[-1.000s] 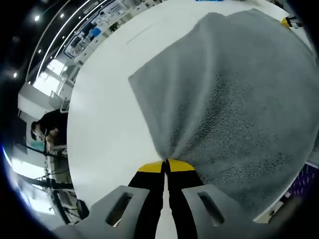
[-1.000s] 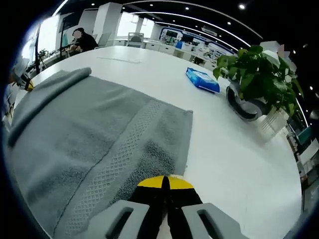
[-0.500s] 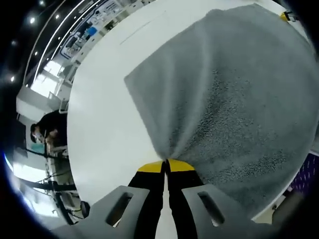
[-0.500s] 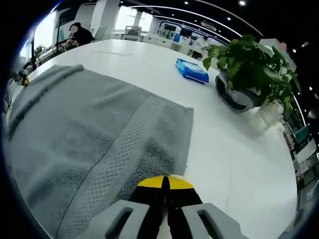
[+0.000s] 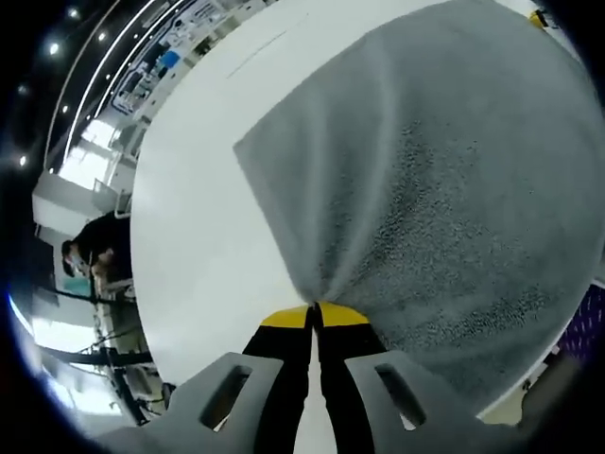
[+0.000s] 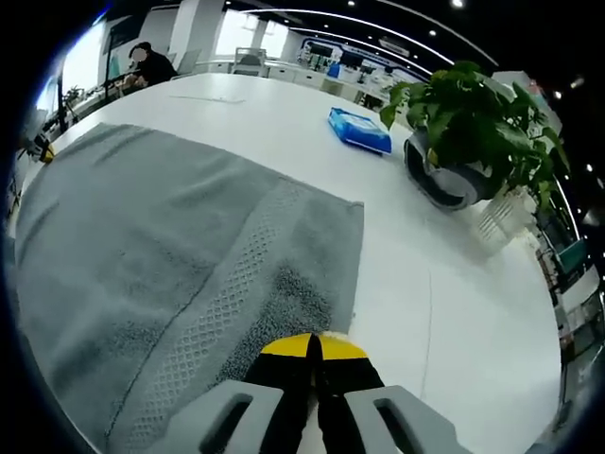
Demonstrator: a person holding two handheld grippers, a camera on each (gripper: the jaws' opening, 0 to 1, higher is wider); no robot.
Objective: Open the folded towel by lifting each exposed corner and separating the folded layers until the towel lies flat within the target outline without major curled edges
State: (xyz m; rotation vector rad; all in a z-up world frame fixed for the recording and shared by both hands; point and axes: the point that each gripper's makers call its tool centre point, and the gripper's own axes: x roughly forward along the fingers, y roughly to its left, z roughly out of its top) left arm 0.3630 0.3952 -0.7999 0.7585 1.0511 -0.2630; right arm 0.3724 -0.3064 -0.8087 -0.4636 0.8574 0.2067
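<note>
A grey towel (image 5: pixel 425 180) is spread over a white table (image 5: pixel 198 208). In the left gripper view my left gripper (image 5: pixel 317 310) is shut on one towel corner, and the cloth fans out from the yellow tips up and to the right. In the right gripper view the same towel (image 6: pixel 161 246) stretches away to the left, a woven band running across it. My right gripper (image 6: pixel 314 339) is shut on its near corner. The other gripper's yellow tip (image 6: pixel 45 151) pinches the far corner at the left edge. The towel hangs taut between the two grippers.
A blue packet (image 6: pixel 359 130) lies on the table (image 6: pixel 444 312) beyond the towel. A potted plant (image 6: pixel 463 142) stands at the right. A person (image 6: pixel 151 66) sits at the far end of the table. A thin line (image 6: pixel 425 331) runs across the table surface.
The raised fold along the towel's far edge has flattened out and the cloth is stretched wider. Both grippers keep their hold on the corners.
</note>
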